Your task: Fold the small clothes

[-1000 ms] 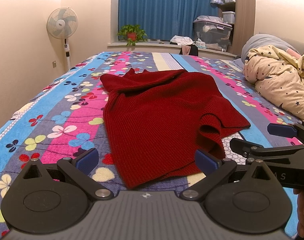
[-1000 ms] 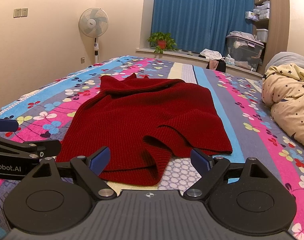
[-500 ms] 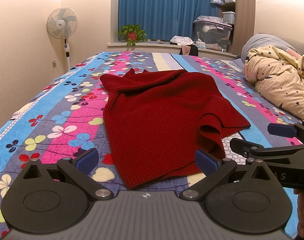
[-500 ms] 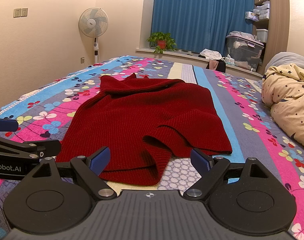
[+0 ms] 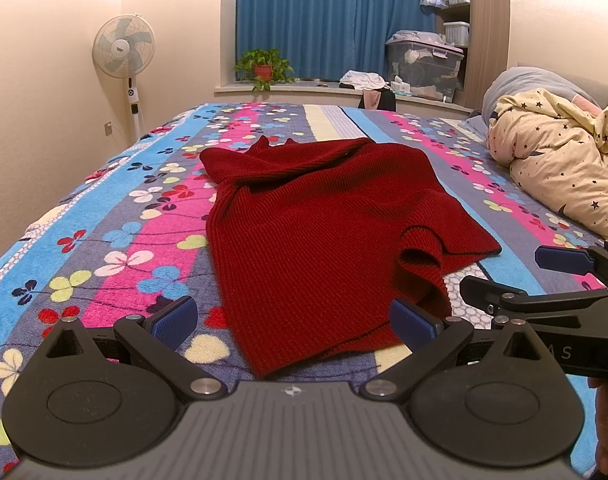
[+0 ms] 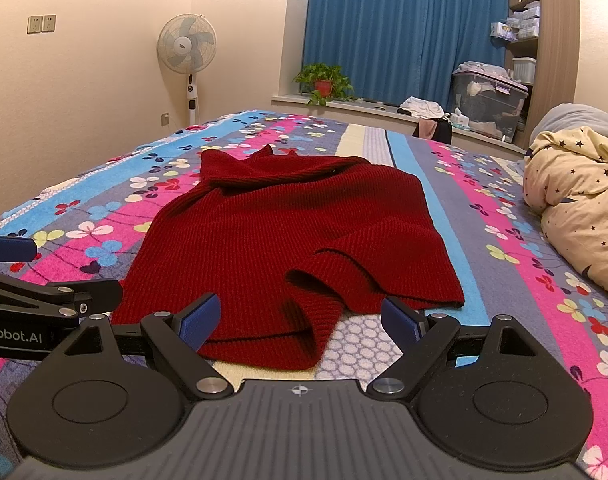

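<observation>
A dark red knitted sweater [image 5: 323, 232] lies spread on the flowered bedspread [image 5: 116, 240], its neck toward the window and one sleeve folded over its near right side. My left gripper [image 5: 294, 322] hovers open just short of the sweater's near hem, holding nothing. In the right wrist view the same sweater [image 6: 288, 240] lies ahead, with the folded sleeve cuff nearest. My right gripper [image 6: 300, 318] is open and empty above that near hem. Each gripper shows at the edge of the other's view.
A bundled star-print quilt [image 5: 563, 176] and a grey pillow [image 5: 531, 80] lie on the right of the bed. A standing fan [image 5: 124, 56] is by the left wall. A potted plant [image 5: 264, 66], storage boxes [image 5: 423, 64] and blue curtains stand at the window.
</observation>
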{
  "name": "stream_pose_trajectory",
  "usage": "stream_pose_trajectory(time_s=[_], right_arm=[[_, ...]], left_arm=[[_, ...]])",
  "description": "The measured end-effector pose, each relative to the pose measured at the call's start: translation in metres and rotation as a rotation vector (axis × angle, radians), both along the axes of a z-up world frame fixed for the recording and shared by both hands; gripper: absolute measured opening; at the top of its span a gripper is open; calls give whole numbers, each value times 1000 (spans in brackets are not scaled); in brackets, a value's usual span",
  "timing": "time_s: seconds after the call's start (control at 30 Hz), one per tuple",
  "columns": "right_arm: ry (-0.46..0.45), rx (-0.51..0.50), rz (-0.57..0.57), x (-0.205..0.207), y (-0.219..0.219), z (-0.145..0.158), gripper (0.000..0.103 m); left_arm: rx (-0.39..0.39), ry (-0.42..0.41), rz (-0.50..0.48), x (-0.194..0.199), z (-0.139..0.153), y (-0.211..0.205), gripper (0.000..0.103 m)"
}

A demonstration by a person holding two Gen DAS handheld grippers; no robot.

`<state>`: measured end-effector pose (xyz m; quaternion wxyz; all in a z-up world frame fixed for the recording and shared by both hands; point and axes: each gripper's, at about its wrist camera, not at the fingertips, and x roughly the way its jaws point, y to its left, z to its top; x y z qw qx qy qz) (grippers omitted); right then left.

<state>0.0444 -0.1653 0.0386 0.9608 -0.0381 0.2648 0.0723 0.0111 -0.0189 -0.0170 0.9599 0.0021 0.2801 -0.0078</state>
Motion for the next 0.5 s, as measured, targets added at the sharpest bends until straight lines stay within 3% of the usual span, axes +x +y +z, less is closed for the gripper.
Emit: stream_pose_trajectory(time_s=[0.5], right_arm=[[-5, -8, -8, -1, 0, -1, 86]], left_arm=[[10, 3, -16, -3, -2, -3, 102]])
